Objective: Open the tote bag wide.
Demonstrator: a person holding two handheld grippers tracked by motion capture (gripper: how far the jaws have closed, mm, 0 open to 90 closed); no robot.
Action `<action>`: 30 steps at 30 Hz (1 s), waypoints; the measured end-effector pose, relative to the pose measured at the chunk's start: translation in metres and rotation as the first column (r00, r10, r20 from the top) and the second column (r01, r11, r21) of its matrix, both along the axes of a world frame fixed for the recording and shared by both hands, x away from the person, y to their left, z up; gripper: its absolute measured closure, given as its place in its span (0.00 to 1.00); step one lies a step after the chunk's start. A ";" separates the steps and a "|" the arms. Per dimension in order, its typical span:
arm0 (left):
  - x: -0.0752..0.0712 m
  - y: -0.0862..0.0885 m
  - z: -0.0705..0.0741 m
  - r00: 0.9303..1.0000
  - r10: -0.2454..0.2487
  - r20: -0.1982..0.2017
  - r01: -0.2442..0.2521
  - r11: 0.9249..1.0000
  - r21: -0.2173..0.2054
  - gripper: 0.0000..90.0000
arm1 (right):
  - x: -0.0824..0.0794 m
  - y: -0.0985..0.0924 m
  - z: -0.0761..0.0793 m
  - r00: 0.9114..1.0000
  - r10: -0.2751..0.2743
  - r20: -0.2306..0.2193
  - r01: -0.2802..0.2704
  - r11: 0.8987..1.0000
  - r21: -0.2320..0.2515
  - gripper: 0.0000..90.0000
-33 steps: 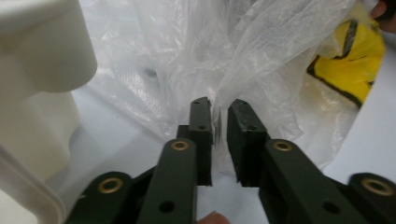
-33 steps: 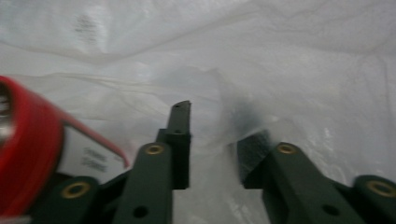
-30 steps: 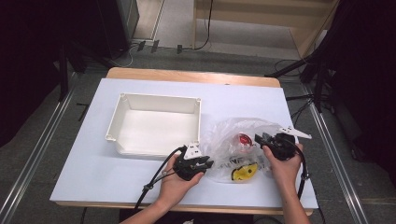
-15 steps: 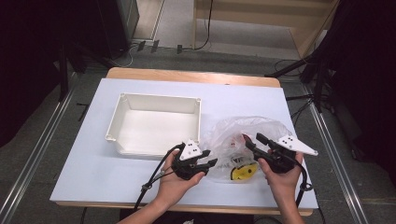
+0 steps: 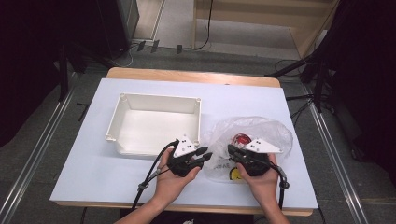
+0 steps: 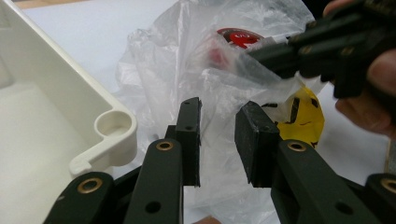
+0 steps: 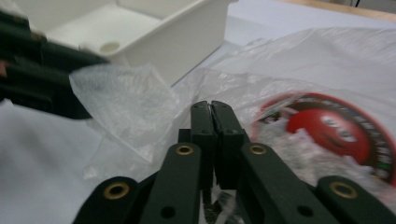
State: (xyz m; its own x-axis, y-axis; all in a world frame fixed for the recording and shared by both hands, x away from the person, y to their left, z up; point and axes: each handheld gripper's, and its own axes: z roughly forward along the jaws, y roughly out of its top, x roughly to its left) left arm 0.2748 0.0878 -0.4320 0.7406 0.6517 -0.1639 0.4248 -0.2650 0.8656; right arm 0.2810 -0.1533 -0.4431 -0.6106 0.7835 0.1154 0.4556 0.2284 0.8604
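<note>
Grippers work at the near edge of the table point(image 5: 140, 186), either side of a clear plastic bag point(image 5: 261, 130) that lies toward the near right corner. Left gripper point(image 5: 205, 154): jaws apart, tips pointed at the bag's near-left edge, nothing between them; in the left gripper view the film point(image 6: 205, 84) sits just beyond the open pads. Right gripper point(image 5: 232, 150): jaws together, and in the right gripper view a fold of film point(image 7: 126, 100) rises beside the tips; the closed pads appear to pinch the plastic, but the contact itself is too thin to confirm. Bag contents remain inside: a red packet point(image 5: 241, 139) and a yellow item point(image 5: 236, 174), both behind film. Beyond the left gripper, the white bin point(image 5: 156, 100) stands empty near the table's middle, its near right corner just beside the bag. Judged status: early stage. The bag is being opened or held; no item has been extracted, and transfer to the bin is not yet started.
</note>
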 end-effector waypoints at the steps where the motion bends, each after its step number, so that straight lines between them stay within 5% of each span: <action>1: 0.000 0.000 0.000 1.000 0.000 -0.001 0.000 1.000 -0.003 0.79 | 0.000 0.004 -0.003 1.000 0.007 -0.007 -0.007 1.000 -0.015 1.00; 10: 0.000 -0.008 -0.005 1.000 -0.015 0.000 0.015 1.000 -0.020 0.60 | 0.000 0.024 -0.032 0.994 -0.006 -0.105 -0.007 0.992 -0.123 1.00; 12: 0.000 -0.012 -0.011 1.000 -0.020 -0.006 0.020 1.000 0.001 0.59 | -0.001 0.024 -0.036 0.992 -0.007 -0.122 -0.011 0.990 -0.143 1.00; 15: 0.002 -0.018 -0.020 1.000 -0.024 -0.016 0.024 0.999 0.045 0.61 | -0.003 0.017 -0.036 0.991 0.004 -0.132 -0.018 0.994 -0.110 1.00; 18: 0.004 -0.021 -0.028 0.999 -0.032 -0.027 0.034 0.996 0.078 0.69 | -0.009 0.005 -0.026 0.995 0.024 -0.101 -0.029 0.999 -0.041 0.95; 25: 0.006 -0.022 -0.036 0.999 -0.030 -0.044 0.035 0.992 0.117 0.89 | -0.023 -0.018 -0.003 1.000 -0.028 0.006 0.028 1.000 -0.002 0.92; 28: 0.007 -0.022 -0.037 0.998 -0.026 -0.050 0.033 0.991 0.133 0.93 | -0.025 -0.029 0.013 0.993 -0.083 0.084 0.081 0.996 0.029 0.87; 30: 0.008 -0.021 -0.039 0.998 -0.029 -0.057 0.037 0.990 0.138 0.94 | -0.023 -0.041 0.025 0.981 -0.140 0.137 0.136 0.990 0.037 0.85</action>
